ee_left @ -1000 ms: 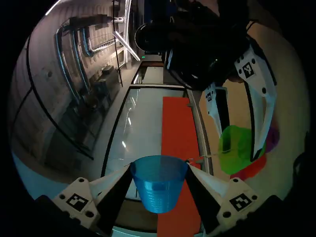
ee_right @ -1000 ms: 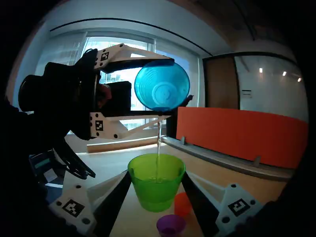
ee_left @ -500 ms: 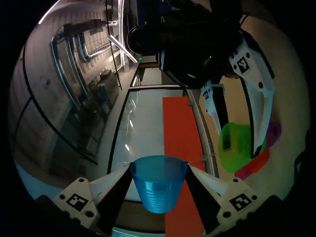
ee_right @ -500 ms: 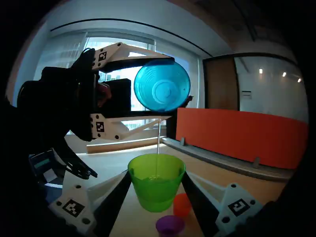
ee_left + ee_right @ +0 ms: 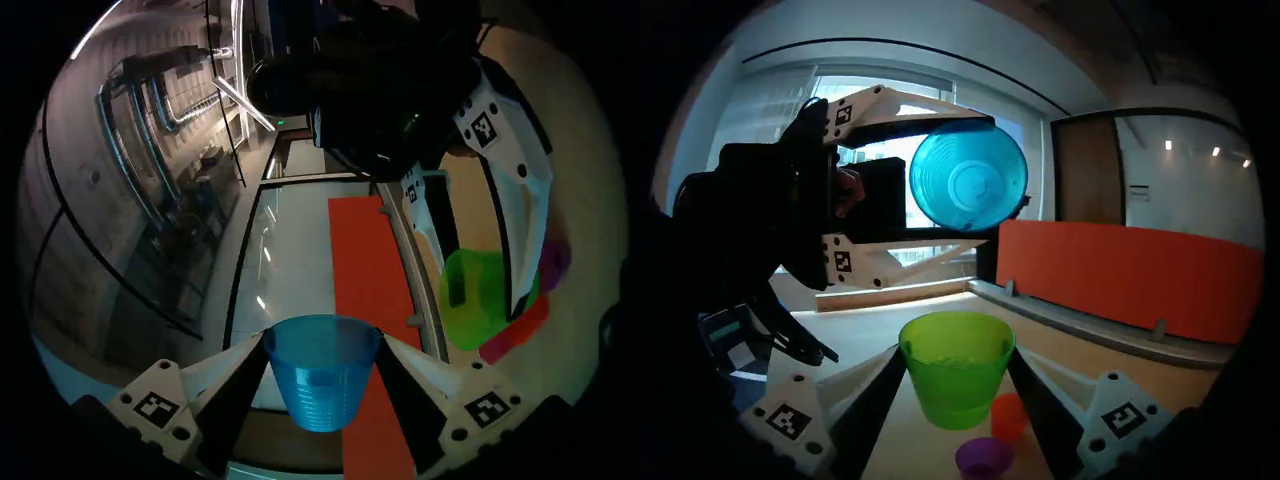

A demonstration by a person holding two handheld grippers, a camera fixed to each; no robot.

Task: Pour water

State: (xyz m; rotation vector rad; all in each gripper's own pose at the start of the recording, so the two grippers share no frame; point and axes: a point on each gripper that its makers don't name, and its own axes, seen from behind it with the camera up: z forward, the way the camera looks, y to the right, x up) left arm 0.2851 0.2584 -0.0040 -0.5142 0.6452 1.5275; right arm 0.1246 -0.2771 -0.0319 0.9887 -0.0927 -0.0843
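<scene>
My left gripper (image 5: 322, 376) is shut on a translucent blue cup (image 5: 322, 382), turned on its side. In the right gripper view that blue cup (image 5: 968, 185) hangs above the green cup, mouth facing the camera, held by the left gripper (image 5: 980, 180). My right gripper (image 5: 958, 376) is shut on an upright green cup (image 5: 957, 367) with a little water in it. No stream falls between the cups. In the left gripper view the green cup (image 5: 476, 298) sits at the right between the right gripper's white fingers (image 5: 524, 240).
A small orange cup (image 5: 1009, 414) and a small purple cup (image 5: 984, 458) stand on the light wooden table (image 5: 896, 448) just below the green cup. An orange partition (image 5: 1136, 272) runs along the table's far edge, with windows behind.
The thin stream of water from the blue cup into the green cup has stopped. The blue cup has tipped slightly further, its mouth facing the right camera more squarely.
</scene>
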